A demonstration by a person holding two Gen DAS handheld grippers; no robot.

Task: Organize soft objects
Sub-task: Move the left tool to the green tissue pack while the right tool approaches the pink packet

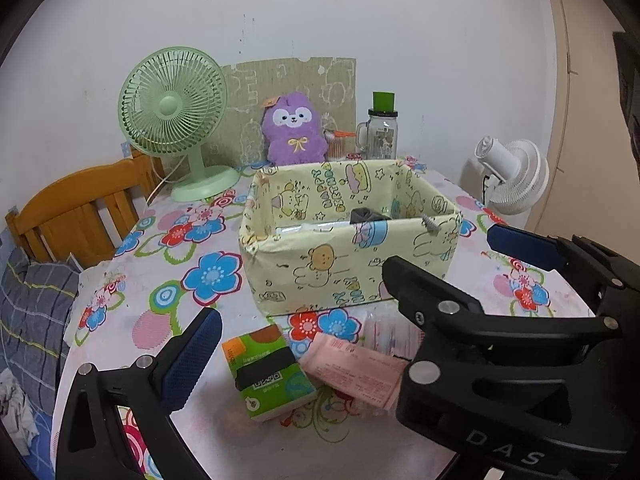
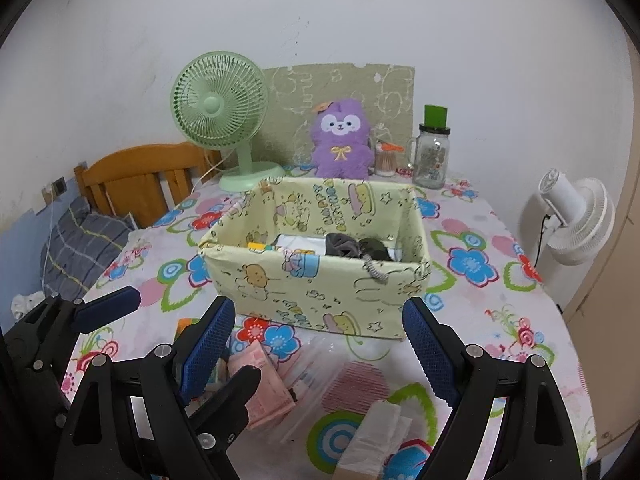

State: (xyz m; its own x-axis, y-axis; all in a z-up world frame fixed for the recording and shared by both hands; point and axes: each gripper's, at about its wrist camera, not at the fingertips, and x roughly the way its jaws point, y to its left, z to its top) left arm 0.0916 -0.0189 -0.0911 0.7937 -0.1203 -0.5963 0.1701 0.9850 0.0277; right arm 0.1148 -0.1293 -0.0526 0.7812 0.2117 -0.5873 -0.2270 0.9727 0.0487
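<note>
My right tongs (image 2: 320,356), released, sit nearest the pink packet (image 2: 264,388), lying just below-left, long axis slanting toward the box (image 2: 320,280); left tongs (image 1: 304,344) released.

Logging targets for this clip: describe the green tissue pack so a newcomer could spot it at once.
Start at the yellow cartoon-print box on the flowered tablecloth. On the cloth in front of it lie several soft packs. The green tissue pack is the leftmost, beside a pink pack, and alone is green with a dark band.
</note>
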